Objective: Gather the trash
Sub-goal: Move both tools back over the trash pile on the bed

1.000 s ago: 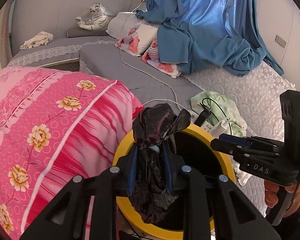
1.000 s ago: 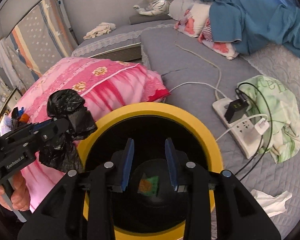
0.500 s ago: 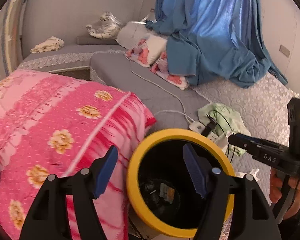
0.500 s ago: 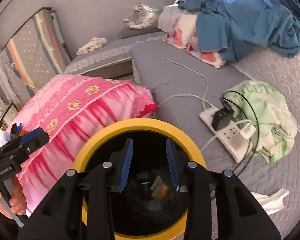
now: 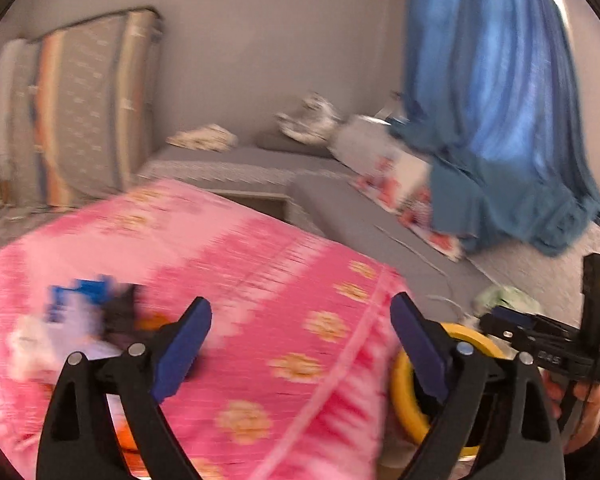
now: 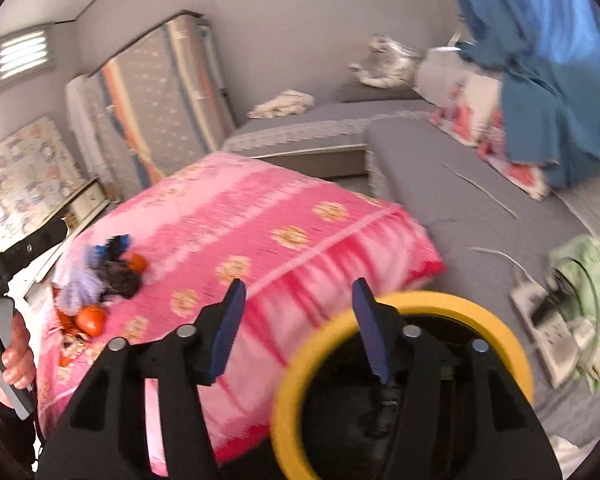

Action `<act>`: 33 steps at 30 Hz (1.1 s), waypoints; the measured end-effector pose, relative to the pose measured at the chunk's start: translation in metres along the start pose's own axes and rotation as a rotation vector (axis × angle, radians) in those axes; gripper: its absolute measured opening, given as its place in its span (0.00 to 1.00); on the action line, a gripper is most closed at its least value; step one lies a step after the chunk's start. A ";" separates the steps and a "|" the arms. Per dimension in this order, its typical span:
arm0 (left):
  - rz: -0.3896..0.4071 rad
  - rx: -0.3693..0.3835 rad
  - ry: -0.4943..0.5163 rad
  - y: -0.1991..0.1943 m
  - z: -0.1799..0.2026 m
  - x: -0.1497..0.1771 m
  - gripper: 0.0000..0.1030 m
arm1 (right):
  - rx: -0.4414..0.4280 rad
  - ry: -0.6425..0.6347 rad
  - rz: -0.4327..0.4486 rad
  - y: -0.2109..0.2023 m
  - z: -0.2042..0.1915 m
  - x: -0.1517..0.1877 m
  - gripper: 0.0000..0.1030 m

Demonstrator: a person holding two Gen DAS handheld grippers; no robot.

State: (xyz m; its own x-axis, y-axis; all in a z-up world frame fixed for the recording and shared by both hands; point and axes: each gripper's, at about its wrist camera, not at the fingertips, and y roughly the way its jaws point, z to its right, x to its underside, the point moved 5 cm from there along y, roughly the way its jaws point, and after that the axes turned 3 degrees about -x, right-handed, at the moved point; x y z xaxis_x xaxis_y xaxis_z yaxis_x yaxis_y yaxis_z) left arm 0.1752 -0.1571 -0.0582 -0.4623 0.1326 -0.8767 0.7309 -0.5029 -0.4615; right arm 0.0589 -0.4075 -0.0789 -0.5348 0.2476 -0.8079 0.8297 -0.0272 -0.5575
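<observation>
A yellow-rimmed bin (image 6: 404, 308) with a black liner stands beside a pink flowered quilt (image 6: 260, 216); its rim (image 5: 404, 384) shows at the lower right of the left wrist view. A pile of trash (image 6: 108, 268), with dark wrappers, pale scraps and orange pieces, lies on the quilt's left end and appears blurred (image 5: 88, 312) in the left wrist view. My left gripper (image 5: 300, 328) hangs over the quilt, jaws opening wide with nothing between them. My right gripper (image 6: 298, 320) is over the bin's edge, jaws opening, nothing held. Each gripper also shows from the side: right (image 5: 540, 340), left (image 6: 24, 252).
A grey mattress (image 6: 440, 168) carries a power strip with cables (image 6: 548, 320), a green cloth (image 6: 588, 264), and a blue curtain (image 5: 500, 120) draped over pillows. Folded mattresses (image 6: 160, 92) lean on the wall. A toy tiger (image 6: 384, 62) lies at the back.
The left gripper let go of the black bag over the bin, opened wide and swung left over the quilt. The right gripper rose, shifted left and its jaws widened.
</observation>
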 end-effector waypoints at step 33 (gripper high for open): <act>-0.078 -0.545 -0.278 -0.052 -0.273 0.084 0.90 | -0.285 -0.317 -0.195 0.163 -0.203 0.021 0.67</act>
State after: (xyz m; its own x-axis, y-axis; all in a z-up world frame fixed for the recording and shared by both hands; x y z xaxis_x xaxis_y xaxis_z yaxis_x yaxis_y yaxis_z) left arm 0.2356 0.1134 -0.1445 -0.5847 -0.1128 -0.8034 0.8072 0.0178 -0.5900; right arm 0.2157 -0.2099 -0.1483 -0.6712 -0.0875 -0.7361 0.6958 0.2681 -0.6663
